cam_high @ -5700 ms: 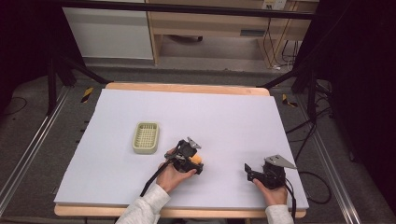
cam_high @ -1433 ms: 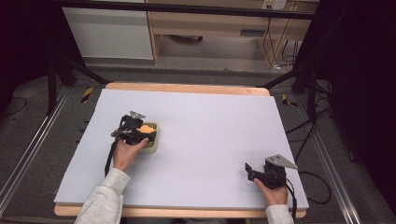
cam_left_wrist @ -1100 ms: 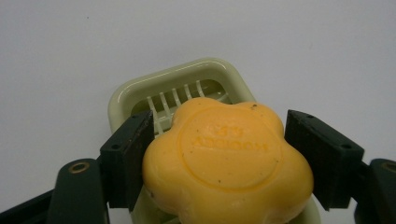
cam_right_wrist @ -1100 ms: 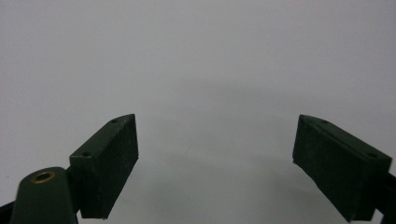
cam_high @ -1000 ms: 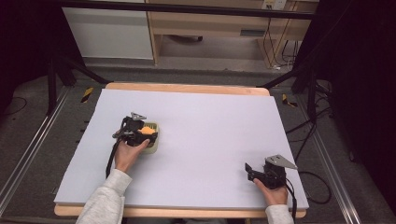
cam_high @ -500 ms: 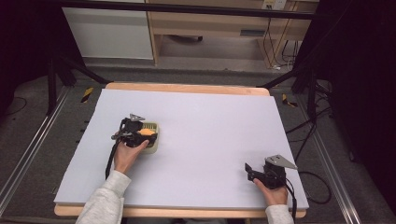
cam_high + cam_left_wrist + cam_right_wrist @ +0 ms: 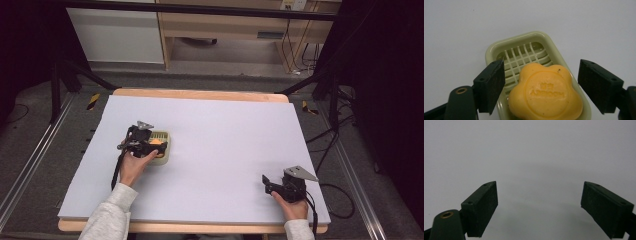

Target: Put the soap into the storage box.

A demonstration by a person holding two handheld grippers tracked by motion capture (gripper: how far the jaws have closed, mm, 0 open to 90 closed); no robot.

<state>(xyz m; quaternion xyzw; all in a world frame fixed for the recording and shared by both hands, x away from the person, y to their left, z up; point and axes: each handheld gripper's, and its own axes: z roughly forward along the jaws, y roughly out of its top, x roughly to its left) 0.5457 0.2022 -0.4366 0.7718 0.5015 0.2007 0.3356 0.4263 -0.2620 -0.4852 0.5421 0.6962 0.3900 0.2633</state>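
An orange flower-shaped soap (image 7: pixel 546 93) lies in the near end of a pale green soap dish (image 7: pixel 524 37) with a slatted bottom. My left gripper (image 7: pixel 541 75) is open, one jaw on each side of the soap with a gap to each. In the high view the left gripper (image 7: pixel 152 145) sits over the dish (image 7: pixel 164 159) on the table's left side, with the soap (image 7: pixel 157 142) showing as an orange spot. My right gripper (image 7: pixel 539 197) is open over bare white surface with nothing between its jaws. It rests at the table's front right (image 7: pixel 267 182).
The white table top (image 7: pixel 220 135) has a wooden edge at the far and near sides. A black cable trails from each gripper. Black stand legs and floor cables flank the table on both sides.
The left gripper has carried the soap from the table's front middle leftward to the dish and held still over it for the last second. The right gripper has not moved.
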